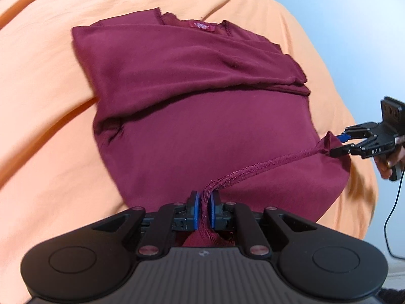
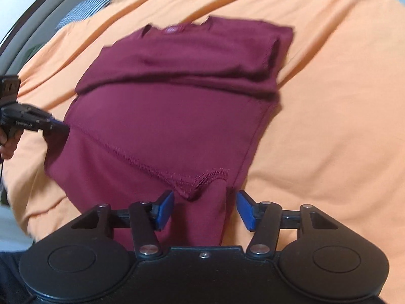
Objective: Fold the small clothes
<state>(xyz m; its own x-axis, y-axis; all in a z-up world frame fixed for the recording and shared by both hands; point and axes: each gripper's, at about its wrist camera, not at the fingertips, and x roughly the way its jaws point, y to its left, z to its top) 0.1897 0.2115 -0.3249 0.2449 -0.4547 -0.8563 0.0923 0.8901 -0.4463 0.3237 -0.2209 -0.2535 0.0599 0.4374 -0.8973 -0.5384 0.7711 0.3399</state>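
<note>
A maroon shirt lies on an orange sheet, neck and label at the far end, sleeves folded across the chest. My left gripper is shut on the shirt's bottom hem, which runs taut to the right. My right gripper is open; its blue pads stand on either side of a raised hem corner. In the left wrist view the right gripper sits at the hem's right corner. In the right wrist view the left gripper holds the hem at the left.
The orange sheet covers the whole surface, with wrinkles. A checked cloth and a dark frame lie at the far left in the right wrist view. A black cable hangs from the right gripper. A pale blue wall stands behind.
</note>
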